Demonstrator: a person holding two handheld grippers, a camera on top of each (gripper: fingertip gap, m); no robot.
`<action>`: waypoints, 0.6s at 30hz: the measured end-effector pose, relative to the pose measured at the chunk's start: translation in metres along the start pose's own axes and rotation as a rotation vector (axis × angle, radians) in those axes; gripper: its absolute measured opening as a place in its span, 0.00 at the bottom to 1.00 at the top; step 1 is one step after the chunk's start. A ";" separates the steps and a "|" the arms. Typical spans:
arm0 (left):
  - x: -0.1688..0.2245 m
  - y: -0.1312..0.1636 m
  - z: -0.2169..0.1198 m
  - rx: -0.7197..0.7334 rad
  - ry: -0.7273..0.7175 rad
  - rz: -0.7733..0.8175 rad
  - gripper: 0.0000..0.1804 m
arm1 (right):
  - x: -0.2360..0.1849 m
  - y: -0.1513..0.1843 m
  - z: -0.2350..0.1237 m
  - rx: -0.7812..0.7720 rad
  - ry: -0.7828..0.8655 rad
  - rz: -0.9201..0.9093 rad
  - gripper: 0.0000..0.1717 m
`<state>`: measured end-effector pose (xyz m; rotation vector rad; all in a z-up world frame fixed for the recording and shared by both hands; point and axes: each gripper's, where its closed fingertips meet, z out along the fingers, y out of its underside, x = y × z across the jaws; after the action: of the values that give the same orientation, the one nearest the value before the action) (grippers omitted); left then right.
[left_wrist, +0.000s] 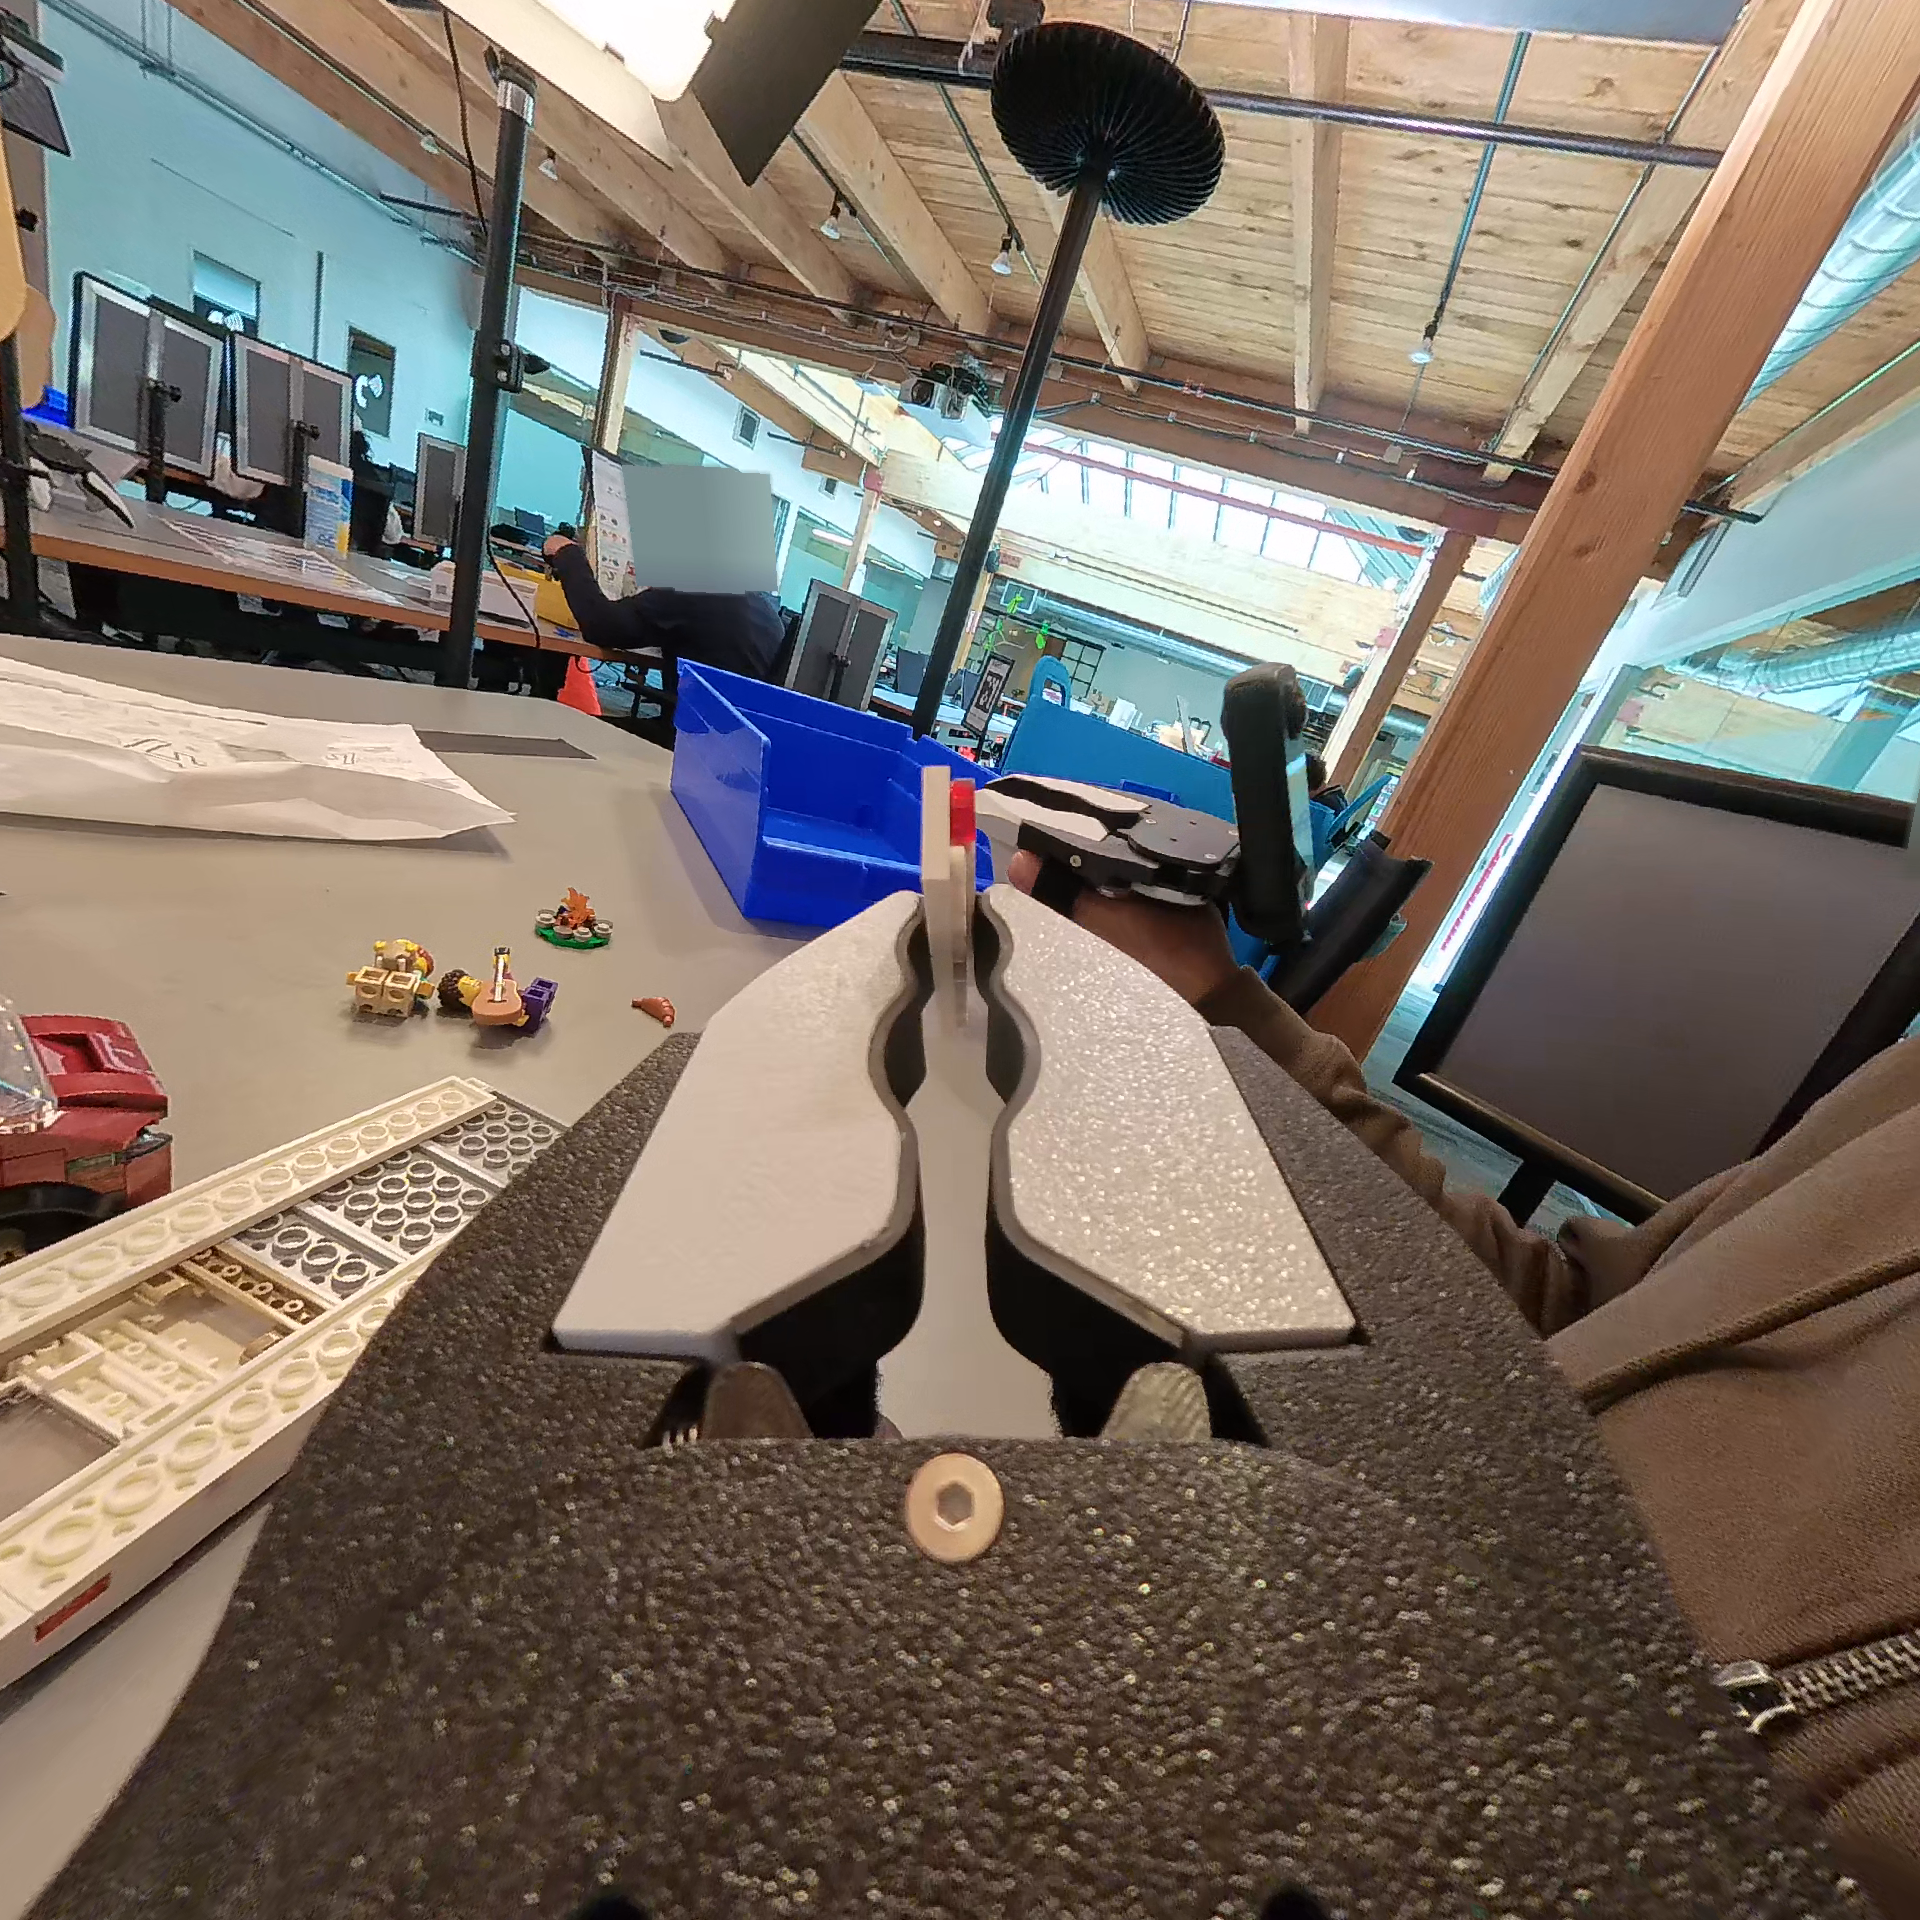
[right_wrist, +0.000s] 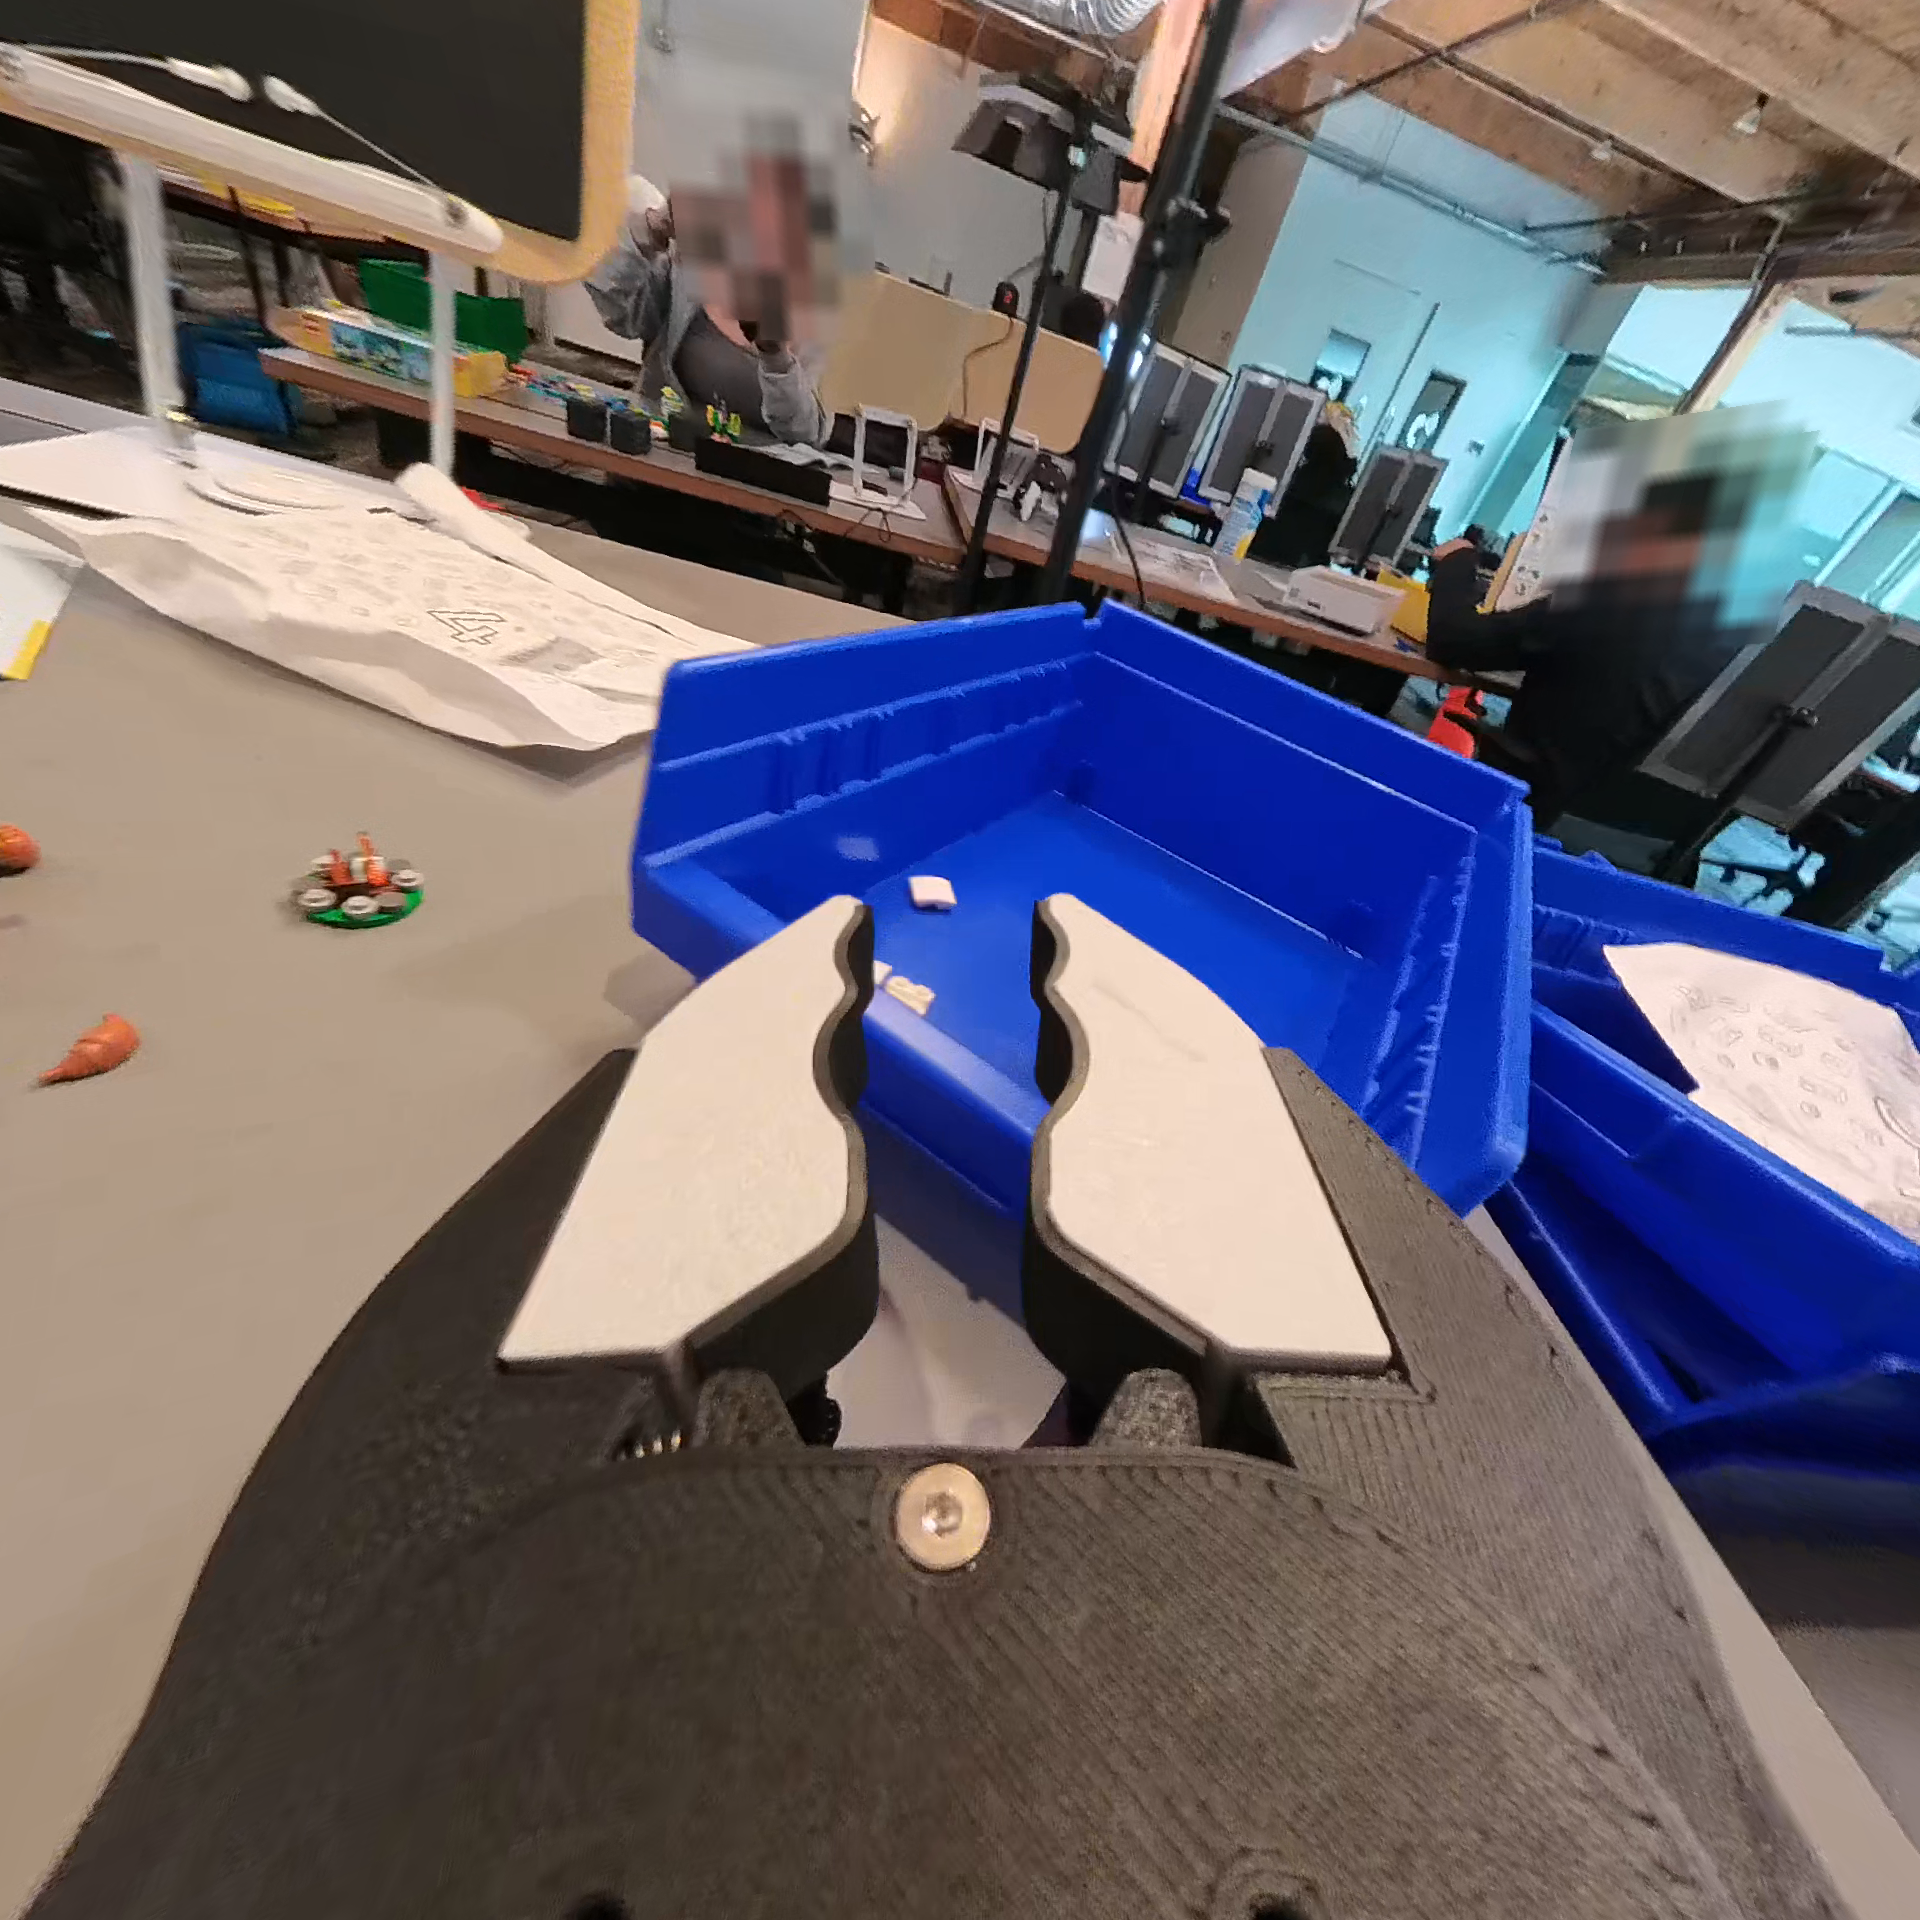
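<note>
On the grey table (left_wrist: 312, 914) at nine o'clock lie a long white brick plate assembly (left_wrist: 208, 1247), a dark red brick model (left_wrist: 83, 1101), small brick figures (left_wrist: 457, 987) and a green campfire piece (left_wrist: 574, 923). The left gripper (left_wrist: 951, 925) is clamped on a thin white brick piece (left_wrist: 943, 873), both pads pressing its flat faces. The piece stands upright at twelve o'clock from the fingertips, long axis vertical, with a small red piece (left_wrist: 962, 810) on its right face near the top. At one o'clock, the right gripper (left_wrist: 1049, 805) nearly touches that red piece. The right gripper (right_wrist: 948, 914) has its fingers apart, bare, over the near wall of a blue bin (right_wrist: 1143, 707); two small white pieces (right_wrist: 931, 894) lie on the bin floor.
</note>
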<state>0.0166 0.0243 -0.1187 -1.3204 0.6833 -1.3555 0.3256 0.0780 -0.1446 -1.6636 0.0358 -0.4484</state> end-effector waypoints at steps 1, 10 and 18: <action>0.000 0.000 0.000 -0.001 0.000 0.000 0.04 | -0.008 -0.004 -0.004 0.022 -0.020 -0.015 0.17; -0.005 0.010 0.006 -0.076 -0.036 -0.038 0.04 | -0.176 -0.054 -0.067 0.260 -0.501 -0.090 0.16; -0.021 0.015 0.004 -0.101 -0.092 -0.136 0.04 | -0.246 -0.066 -0.123 0.395 -0.875 -0.128 0.14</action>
<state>0.0204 0.0410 -0.1382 -1.5235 0.6155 -1.3733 0.0458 0.0406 -0.1377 -1.3512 -0.7593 0.2004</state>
